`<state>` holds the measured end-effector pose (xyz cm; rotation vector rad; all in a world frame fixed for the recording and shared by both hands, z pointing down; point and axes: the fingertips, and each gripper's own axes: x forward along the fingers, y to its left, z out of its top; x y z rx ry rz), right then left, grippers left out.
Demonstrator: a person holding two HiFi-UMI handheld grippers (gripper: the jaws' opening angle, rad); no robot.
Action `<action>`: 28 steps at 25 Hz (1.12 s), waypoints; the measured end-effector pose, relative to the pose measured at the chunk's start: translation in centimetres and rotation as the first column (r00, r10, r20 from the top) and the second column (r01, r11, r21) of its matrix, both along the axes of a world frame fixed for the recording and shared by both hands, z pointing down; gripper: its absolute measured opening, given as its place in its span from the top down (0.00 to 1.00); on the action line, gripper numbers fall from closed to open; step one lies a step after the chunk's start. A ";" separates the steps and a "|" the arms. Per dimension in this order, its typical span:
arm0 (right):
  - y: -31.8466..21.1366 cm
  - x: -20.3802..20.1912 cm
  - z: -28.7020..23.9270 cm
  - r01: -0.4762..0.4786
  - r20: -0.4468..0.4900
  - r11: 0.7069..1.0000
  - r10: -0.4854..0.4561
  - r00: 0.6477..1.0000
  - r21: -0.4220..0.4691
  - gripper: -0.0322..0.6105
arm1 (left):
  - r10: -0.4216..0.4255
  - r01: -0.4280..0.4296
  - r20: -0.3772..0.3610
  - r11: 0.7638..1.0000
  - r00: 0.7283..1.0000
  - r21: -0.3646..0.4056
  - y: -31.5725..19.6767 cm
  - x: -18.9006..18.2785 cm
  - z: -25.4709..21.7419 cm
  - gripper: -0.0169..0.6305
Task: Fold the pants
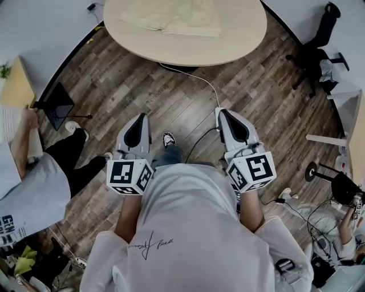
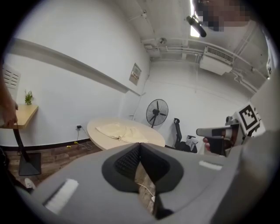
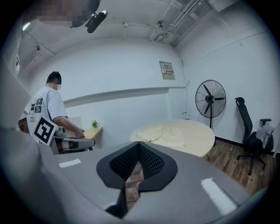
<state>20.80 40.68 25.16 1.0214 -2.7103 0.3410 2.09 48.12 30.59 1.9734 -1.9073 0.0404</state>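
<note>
Left gripper (image 1: 139, 117): jaws are sitting fully together, pads meeting tip to tip and gripping nothing.
Right gripper (image 1: 222, 112): jaws are likewise pressing together, with nothing between them.
Pants (image 1: 177, 17): cream-coloured, lying loosely spread on the far part of the round table (image 1: 228, 52), well apart from both grippers.
Head view: it alone is showing both grippers side by side in front of the wearer's torso, pointing toward the table across open wooden floor (image 1: 142, 85). A white cable (image 1: 201, 80) is trailing from under the table toward the wearer's feet.
Gripper views: they alone are showing the pad contact close up. They are also showing a standing fan (image 3: 210, 99) behind the table, which the head view is not catching.
Left gripper view: the right gripper's marker cube (image 2: 247, 116) is appearing at the right edge.
Right gripper view: a bystander (image 3: 43, 109) in a white T-shirt is standing at a side desk (image 3: 89, 131) bearing a small plant (image 3: 94, 124).
Office chair (image 3: 247, 131): standing to the right of the table.
</note>
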 end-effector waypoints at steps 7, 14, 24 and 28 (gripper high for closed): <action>-1.9 -3.3 -0.9 -0.009 -0.015 1.000 0.009 1.000 0.016 0.95 | 0.006 -0.006 -0.002 1.000 1.000 0.021 -2.0 -3.7 -0.7 0.97; -3.1 -3.7 0.0 -0.020 -0.033 1.000 0.020 0.999 0.008 0.95 | -0.005 0.005 -0.021 1.000 1.000 0.000 -2.6 -4.6 0.5 0.97; -9.6 -4.8 -0.4 -0.058 -0.006 0.997 0.058 0.998 0.041 0.95 | -0.063 0.065 -0.031 0.997 0.998 0.035 -7.5 -6.8 0.1 0.97; -14.1 -4.4 0.0 -0.095 0.003 0.995 0.095 0.995 0.042 0.95 | -0.071 0.072 -0.019 0.997 0.997 0.035 -11.0 -7.2 -0.6 0.97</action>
